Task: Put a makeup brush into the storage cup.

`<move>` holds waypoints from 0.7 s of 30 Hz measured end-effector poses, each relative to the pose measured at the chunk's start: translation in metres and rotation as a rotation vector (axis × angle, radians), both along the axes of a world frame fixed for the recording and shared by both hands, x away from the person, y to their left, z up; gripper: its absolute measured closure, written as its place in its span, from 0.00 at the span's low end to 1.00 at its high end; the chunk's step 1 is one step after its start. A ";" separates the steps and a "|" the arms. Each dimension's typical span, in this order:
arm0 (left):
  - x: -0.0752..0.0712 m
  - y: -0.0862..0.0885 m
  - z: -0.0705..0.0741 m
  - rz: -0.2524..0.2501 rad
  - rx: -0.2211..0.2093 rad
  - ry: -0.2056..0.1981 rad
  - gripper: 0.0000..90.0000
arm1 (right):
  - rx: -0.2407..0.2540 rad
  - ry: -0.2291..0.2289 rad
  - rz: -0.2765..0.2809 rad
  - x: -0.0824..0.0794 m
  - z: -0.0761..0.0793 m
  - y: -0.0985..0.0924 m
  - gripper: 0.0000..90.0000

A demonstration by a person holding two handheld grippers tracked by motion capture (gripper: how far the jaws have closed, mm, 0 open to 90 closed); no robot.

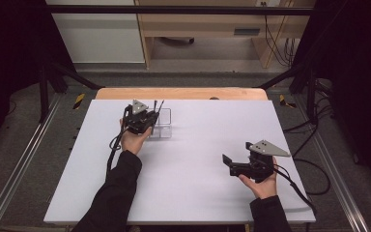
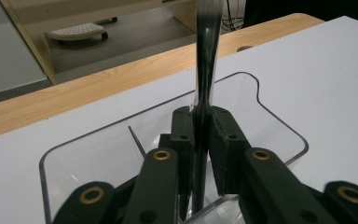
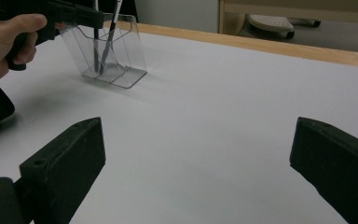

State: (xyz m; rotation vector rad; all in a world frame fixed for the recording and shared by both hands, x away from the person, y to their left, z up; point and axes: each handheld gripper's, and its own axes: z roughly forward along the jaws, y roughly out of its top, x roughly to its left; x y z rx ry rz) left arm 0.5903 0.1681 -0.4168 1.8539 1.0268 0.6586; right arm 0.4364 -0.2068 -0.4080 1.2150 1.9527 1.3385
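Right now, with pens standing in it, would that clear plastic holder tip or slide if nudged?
Probably both. The clear holder looks thin-walled and light, on a smooth white table, so it may slide. The tall pens lean above its rim, so it could tip.

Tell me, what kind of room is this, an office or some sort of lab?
Probably a lab or recording workshop. A white table stands inside a black metal frame, loose cables trail over the floor, and a person works with a hand-held left gripper and right gripper.

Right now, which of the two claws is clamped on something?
The left claw, over the clear holder, pinches a dark pen. The right claw stands wide open over bare table.
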 end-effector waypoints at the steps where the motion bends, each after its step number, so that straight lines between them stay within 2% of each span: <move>1: -0.001 0.000 0.001 -0.001 0.003 0.000 0.82 | 0.000 0.000 0.000 0.000 0.000 0.000 0.04; 8: -0.013 0.004 0.015 -0.010 -0.030 -0.007 0.69 | 0.004 -0.006 0.003 0.000 0.002 0.001 0.04; 11: -0.019 0.005 0.019 -0.026 -0.011 -0.005 0.60 | 0.006 -0.008 0.005 0.001 0.003 0.003 0.04; 13: -0.023 0.005 0.022 -0.035 -0.022 -0.003 0.56 | 0.002 -0.008 0.005 0.001 0.003 0.003 0.04; 17: -0.034 0.006 0.027 -0.056 -0.010 -0.002 0.48 | 0.003 -0.009 0.002 0.001 0.004 0.002 0.04; 21: -0.048 0.009 0.033 -0.073 -0.016 -0.025 0.40 | 0.003 -0.010 0.001 0.001 0.004 0.002 0.04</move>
